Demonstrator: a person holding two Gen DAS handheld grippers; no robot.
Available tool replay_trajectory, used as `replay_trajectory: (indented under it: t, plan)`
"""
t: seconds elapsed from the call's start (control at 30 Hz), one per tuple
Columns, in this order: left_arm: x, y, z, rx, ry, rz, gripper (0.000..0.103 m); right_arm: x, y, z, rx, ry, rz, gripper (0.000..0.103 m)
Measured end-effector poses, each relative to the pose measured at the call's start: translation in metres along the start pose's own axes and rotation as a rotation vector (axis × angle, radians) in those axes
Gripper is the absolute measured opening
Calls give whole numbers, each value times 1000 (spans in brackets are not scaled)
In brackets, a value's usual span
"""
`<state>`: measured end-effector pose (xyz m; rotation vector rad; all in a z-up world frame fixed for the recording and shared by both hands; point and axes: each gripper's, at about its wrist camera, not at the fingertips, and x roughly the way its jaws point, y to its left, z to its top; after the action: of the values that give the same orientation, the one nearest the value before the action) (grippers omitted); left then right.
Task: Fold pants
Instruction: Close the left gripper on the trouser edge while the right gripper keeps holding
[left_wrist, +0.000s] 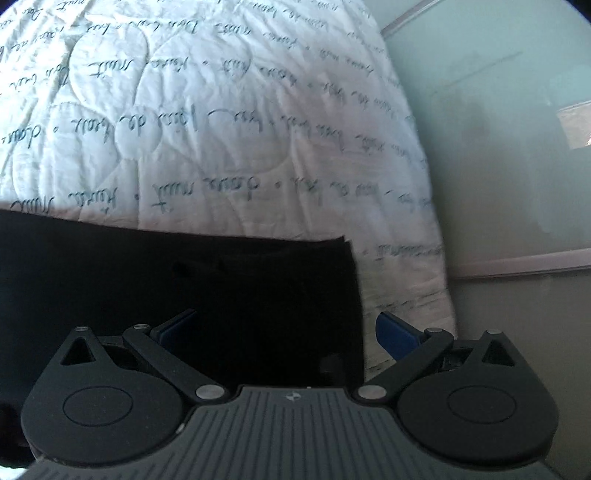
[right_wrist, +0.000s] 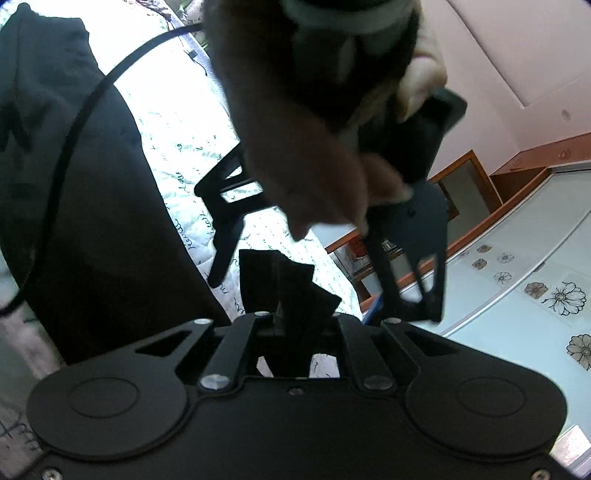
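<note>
Left gripper (left_wrist: 288, 332) gapes over black pants (left_wrist: 177, 295) (white quilt (left_wrist: 221, 129) beyond); right gripper (right_wrist: 291, 310) pinches them.

This is a bedroom in a home. A bed has a white quilt (left_wrist: 221, 129) with curly writing on it. Beside it are glass wardrobe doors (right_wrist: 517, 295) with flower pictures (right_wrist: 563, 297) and wooden trim (right_wrist: 524, 184).

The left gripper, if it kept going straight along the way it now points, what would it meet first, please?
Most likely the black pants lying on the white quilt: the open left gripper points down at them, though depth is unclear.
</note>
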<state>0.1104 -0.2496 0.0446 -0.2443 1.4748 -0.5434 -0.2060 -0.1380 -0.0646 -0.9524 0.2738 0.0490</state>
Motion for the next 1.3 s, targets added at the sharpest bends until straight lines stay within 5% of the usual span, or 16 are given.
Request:
replay_trajectory:
  t: [0.13,0.4,0.53,0.77,1.03,1.3]
  plan:
    - [-2,14,-6,2,-19,70,102,0,-4,8,19,-13,-1,2]
    - [-12,79,-23,89,-98,161,55,7,30,34,26,-60,118,2]
    - [-20,120,-28,89,-82,176,52,9,59,53,5,-72,198,2]
    - [-34,136,-29,305,-252,365,42,31,86,74,22,-27,251,3]
    - [-42,152,-34,317,-243,311,36,44,82,77,35,-46,253,5]
    - [-59,183,-26,191,-215,244,26,38,85,63,52,-79,250,5]
